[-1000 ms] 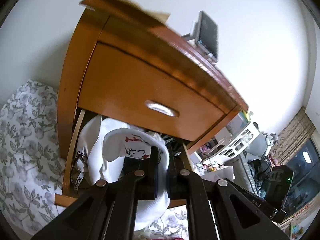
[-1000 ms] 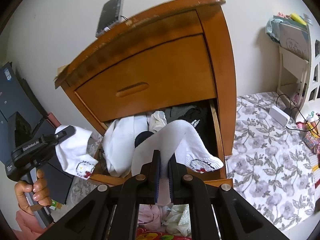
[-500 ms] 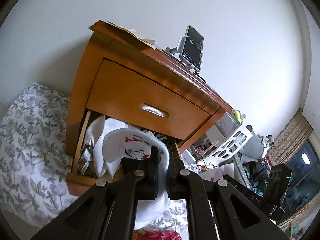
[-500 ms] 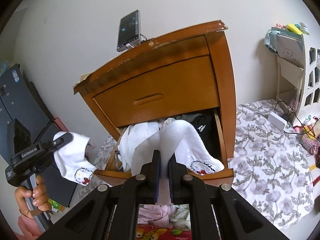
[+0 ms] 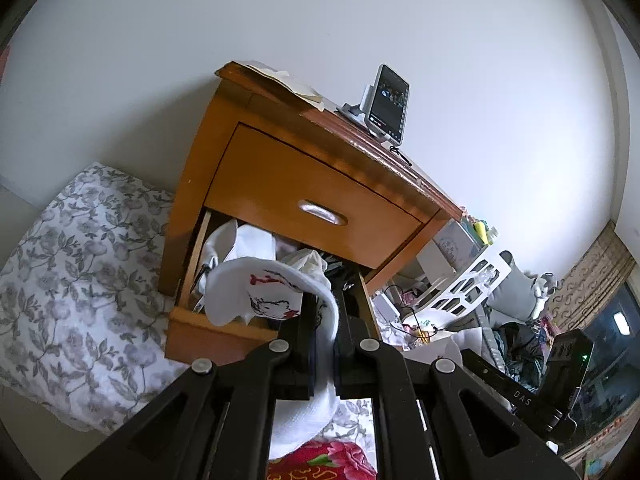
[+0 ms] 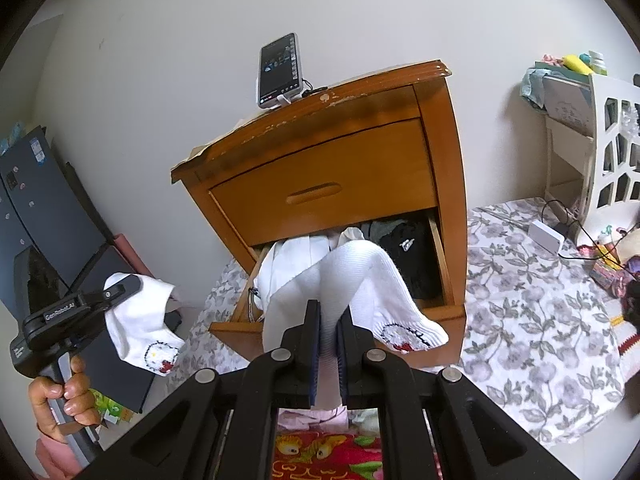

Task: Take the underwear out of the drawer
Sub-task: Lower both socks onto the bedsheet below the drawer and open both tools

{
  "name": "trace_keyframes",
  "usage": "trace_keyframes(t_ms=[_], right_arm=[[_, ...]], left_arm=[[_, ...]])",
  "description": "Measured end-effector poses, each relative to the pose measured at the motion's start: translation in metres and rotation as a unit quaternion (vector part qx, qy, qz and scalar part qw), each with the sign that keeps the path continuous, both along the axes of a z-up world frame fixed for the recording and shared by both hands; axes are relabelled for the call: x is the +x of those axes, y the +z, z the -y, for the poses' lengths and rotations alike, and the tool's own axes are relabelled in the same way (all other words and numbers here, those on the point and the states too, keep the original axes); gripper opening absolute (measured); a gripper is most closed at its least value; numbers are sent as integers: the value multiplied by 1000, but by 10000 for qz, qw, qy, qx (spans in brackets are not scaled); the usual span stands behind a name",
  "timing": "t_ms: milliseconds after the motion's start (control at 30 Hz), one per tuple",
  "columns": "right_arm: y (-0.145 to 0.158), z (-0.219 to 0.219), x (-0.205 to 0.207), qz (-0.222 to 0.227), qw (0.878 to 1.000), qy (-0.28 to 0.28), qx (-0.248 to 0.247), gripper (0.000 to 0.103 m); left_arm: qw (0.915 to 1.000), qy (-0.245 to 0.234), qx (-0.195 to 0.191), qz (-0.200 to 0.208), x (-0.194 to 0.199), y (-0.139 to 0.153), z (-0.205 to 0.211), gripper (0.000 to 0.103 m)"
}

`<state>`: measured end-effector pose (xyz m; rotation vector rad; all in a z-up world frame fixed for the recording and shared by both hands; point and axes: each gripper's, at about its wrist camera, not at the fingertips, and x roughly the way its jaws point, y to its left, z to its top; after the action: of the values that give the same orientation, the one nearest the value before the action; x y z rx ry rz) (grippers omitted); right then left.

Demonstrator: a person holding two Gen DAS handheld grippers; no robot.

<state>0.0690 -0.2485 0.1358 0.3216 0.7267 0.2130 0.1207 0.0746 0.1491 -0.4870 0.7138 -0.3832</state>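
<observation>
My left gripper (image 5: 325, 312) is shut on a white sock-like garment (image 5: 256, 292) with a red and black cartoon print, which droops over the left finger. My right gripper (image 6: 329, 320) is shut on a matching white garment (image 6: 360, 276) that drapes down both sides. Both are held in the air in front of the open lower drawer (image 6: 444, 316) of a wooden nightstand (image 6: 320, 184). In the right wrist view, the left gripper (image 6: 120, 290) shows at the left in a person's hand (image 6: 60, 392), its garment (image 6: 140, 332) hanging. White clothes (image 6: 292, 256) and a black garment (image 6: 404, 248) lie in the drawer.
A phone on a stand (image 6: 278, 70) and papers (image 5: 288, 80) sit on the nightstand top. Its upper drawer (image 5: 312, 208) is closed. Floral bedding (image 6: 540, 320) lies on both sides. A white shelf unit (image 6: 612, 140) stands right, a dark case (image 6: 40, 220) left, red flowered cloth (image 6: 320, 456) below.
Both grippers have drawn back and up from the drawer, each still gripping its white garment. The nightstand now looks smaller and farther, and its top with the phone is in full view.
</observation>
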Motion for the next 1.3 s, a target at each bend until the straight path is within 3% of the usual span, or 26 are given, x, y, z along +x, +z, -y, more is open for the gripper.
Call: trace_keyframes(t_ms=[633,1300], right_arm=[[-29,-8,-21,-465,9989,-2,21,8],[-104,-23,12,-1523,9881,221,-37,8]], left_arm=[[9992,-8,81,-390,-21,-20,0,6],[9871,-508,297,-1487,10,-104,35,6]])
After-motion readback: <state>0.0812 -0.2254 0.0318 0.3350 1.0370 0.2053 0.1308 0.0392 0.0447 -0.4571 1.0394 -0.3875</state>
